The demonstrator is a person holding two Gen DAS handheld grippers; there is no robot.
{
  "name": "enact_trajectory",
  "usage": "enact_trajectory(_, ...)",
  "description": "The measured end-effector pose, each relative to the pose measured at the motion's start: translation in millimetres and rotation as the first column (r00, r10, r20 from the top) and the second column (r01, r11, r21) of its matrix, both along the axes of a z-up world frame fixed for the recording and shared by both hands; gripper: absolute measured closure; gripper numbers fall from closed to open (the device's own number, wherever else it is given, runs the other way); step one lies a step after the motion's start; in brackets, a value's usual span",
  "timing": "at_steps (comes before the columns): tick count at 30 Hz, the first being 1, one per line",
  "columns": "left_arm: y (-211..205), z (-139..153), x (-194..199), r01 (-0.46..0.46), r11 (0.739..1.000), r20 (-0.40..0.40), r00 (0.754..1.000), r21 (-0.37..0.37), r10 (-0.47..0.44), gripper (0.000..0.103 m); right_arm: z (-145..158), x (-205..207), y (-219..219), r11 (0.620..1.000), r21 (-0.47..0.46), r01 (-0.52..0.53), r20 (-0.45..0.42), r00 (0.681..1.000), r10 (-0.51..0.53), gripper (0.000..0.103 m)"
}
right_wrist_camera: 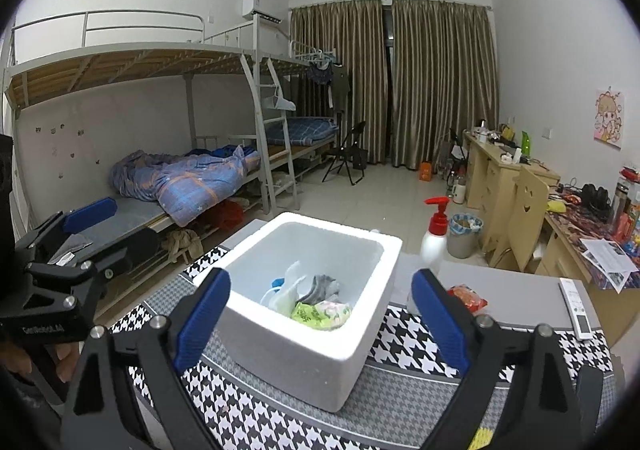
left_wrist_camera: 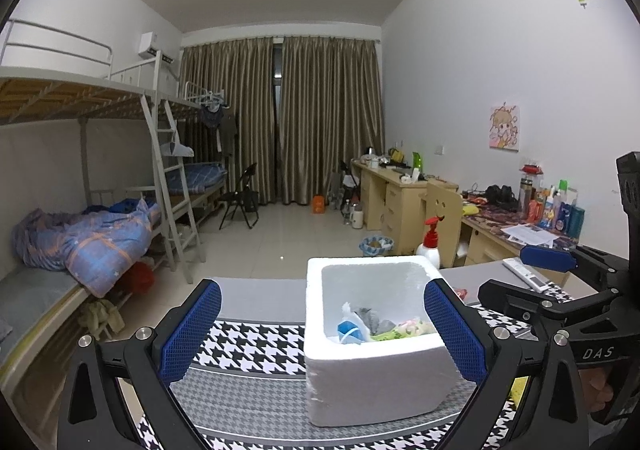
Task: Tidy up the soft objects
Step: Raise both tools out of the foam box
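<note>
A white foam box (left_wrist_camera: 376, 362) (right_wrist_camera: 304, 362) stands on the houndstooth cloth (left_wrist_camera: 248, 342) (right_wrist_camera: 404, 346). Inside it lie a grey sock (right_wrist_camera: 324, 286), a green and pink soft packet (right_wrist_camera: 320, 314), a white bag (right_wrist_camera: 286, 290) and a blue item (left_wrist_camera: 350, 332). My left gripper (left_wrist_camera: 323, 290) is open just short of the box, with nothing between its blue pads (left_wrist_camera: 192, 330). It also shows at the left edge of the right wrist view as the left gripper (right_wrist_camera: 108, 230). My right gripper (right_wrist_camera: 320, 278) (left_wrist_camera: 520, 278) stands wide open and holds nothing; the box sits just beyond its fingers.
Behind the box are a white pump bottle with a red top (right_wrist_camera: 434, 238), a red snack packet (right_wrist_camera: 468, 298) and a remote control (right_wrist_camera: 576, 306). Bunk beds (right_wrist_camera: 180, 178) line the left wall. Desks (right_wrist_camera: 500, 170), a chair and a bin (right_wrist_camera: 464, 234) stand on the right.
</note>
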State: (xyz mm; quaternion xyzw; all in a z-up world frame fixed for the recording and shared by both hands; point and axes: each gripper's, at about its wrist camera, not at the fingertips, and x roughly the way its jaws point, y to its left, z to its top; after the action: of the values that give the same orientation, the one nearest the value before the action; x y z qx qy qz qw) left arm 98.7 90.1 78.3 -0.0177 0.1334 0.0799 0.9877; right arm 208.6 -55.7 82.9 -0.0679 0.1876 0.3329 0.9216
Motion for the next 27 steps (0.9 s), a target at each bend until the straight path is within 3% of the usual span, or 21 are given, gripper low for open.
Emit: enact_trajectory(27,-39,13,-40,0.059,0.997,0.056,0.997,0.044,-0.061,0.001,4,-44,-46,0.996,0.045,0.077,0.101,0.992,-0.081,0.004)
